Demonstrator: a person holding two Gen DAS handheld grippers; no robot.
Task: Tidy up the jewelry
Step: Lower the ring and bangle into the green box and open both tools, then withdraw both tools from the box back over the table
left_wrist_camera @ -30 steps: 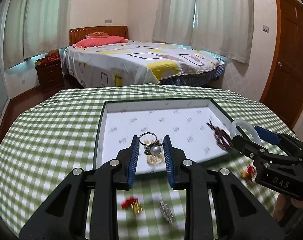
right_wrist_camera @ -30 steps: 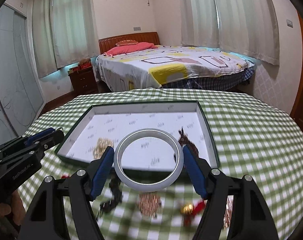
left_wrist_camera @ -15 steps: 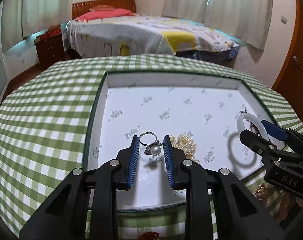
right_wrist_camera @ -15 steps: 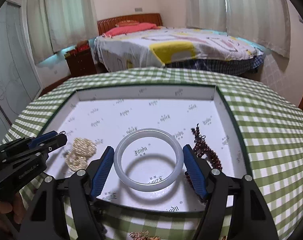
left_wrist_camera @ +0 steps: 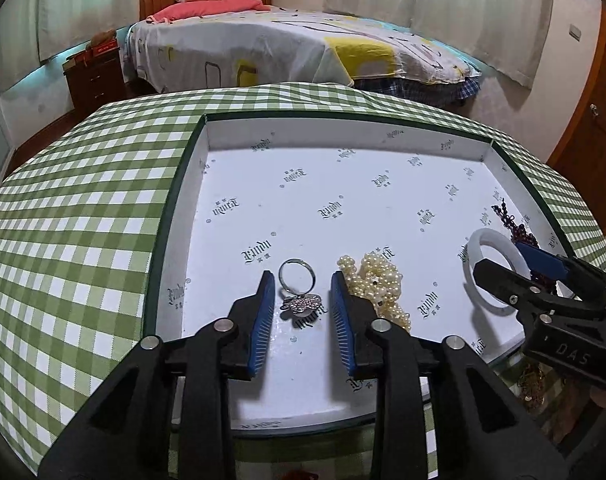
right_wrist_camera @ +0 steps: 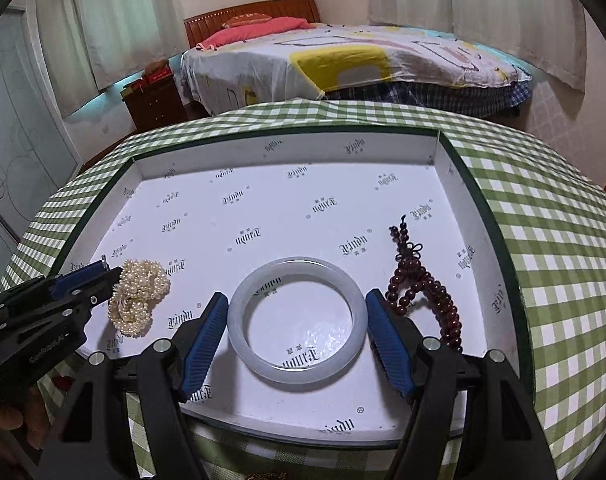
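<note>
**A:** What's my left gripper [left_wrist_camera: 301, 304] doing?

**B:** My jaws there are opening. The ring [left_wrist_camera: 299, 288] with a sparkly charm lies on the box [left_wrist_camera: 343, 136] floor between the pads, touching neither. The pearl strand [left_wrist_camera: 377, 280] is heaped just right of it.

**A:** And the right gripper [right_wrist_camera: 297, 320]?

**B:** Wide, with the white jade bangle [right_wrist_camera: 297, 316] between its pads, low on the box floor; can't tell if they're pressing it. The dark red bead bracelet [right_wrist_camera: 423, 288] is beside it.

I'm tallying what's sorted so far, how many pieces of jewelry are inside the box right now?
4: a ring between the left gripper fingers, pearls beside it, a white bangle between the right gripper fingers, dark red beads far right.
</note>
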